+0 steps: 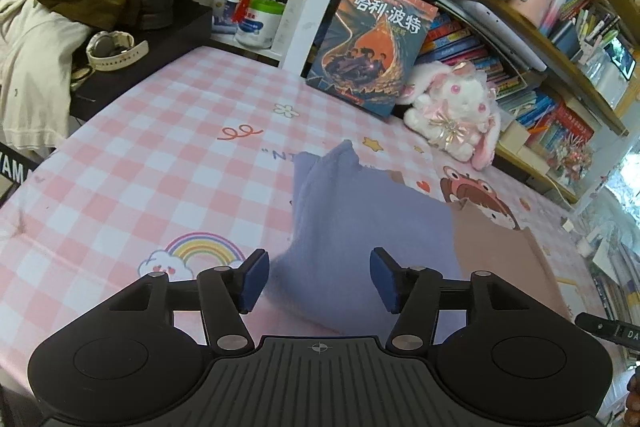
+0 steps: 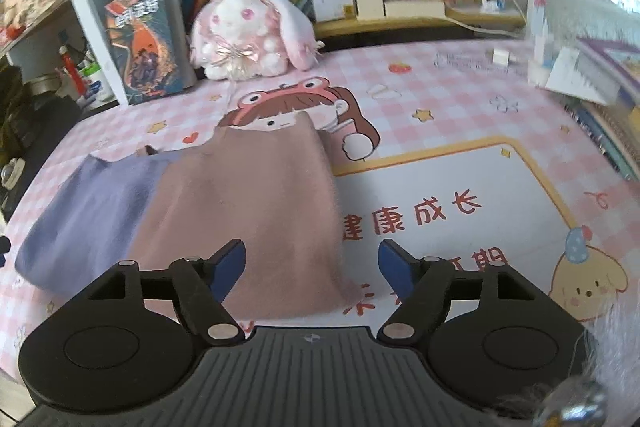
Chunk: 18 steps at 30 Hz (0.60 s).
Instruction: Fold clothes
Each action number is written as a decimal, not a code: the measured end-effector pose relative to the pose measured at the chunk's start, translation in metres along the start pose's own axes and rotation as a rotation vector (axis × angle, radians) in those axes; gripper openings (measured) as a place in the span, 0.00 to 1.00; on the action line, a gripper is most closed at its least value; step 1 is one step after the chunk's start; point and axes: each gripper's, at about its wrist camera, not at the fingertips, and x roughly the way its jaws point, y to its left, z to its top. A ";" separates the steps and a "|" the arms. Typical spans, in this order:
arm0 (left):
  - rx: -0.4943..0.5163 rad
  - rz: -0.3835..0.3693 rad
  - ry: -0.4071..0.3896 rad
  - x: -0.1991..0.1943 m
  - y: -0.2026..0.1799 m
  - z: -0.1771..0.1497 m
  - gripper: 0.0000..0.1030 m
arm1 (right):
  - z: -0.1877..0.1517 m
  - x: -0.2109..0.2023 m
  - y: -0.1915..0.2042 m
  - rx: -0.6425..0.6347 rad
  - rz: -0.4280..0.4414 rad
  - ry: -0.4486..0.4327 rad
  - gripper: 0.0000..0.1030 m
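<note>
**Both tongs released over the folded garment**

Left wrist view: my left tongs [image 1: 319, 281] hang w/ jaws apart, nothing pinched. Behind them the two-tone garment [image 1: 360, 227] lies on the pink checked desk [image 1: 132, 179], purple part nearest, dusty-pink part to the right. Book [image 1: 370, 43] & plush bunny [image 1: 456, 107] stand at the back.

Right wrist view: my right tongs [image 2: 312, 267] gape wide, empty. Garment's pink part sits just beyond the left pad [image 2: 230, 267], purple part further left, flat on the desk.
</note>
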 end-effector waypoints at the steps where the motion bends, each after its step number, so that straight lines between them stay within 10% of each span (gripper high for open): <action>1: 0.001 -0.002 0.001 -0.002 -0.001 -0.001 0.55 | -0.002 -0.002 0.004 -0.009 -0.003 -0.005 0.73; 18: 0.033 -0.049 0.084 -0.009 -0.011 -0.034 0.60 | -0.030 -0.016 0.044 -0.116 -0.045 -0.002 0.80</action>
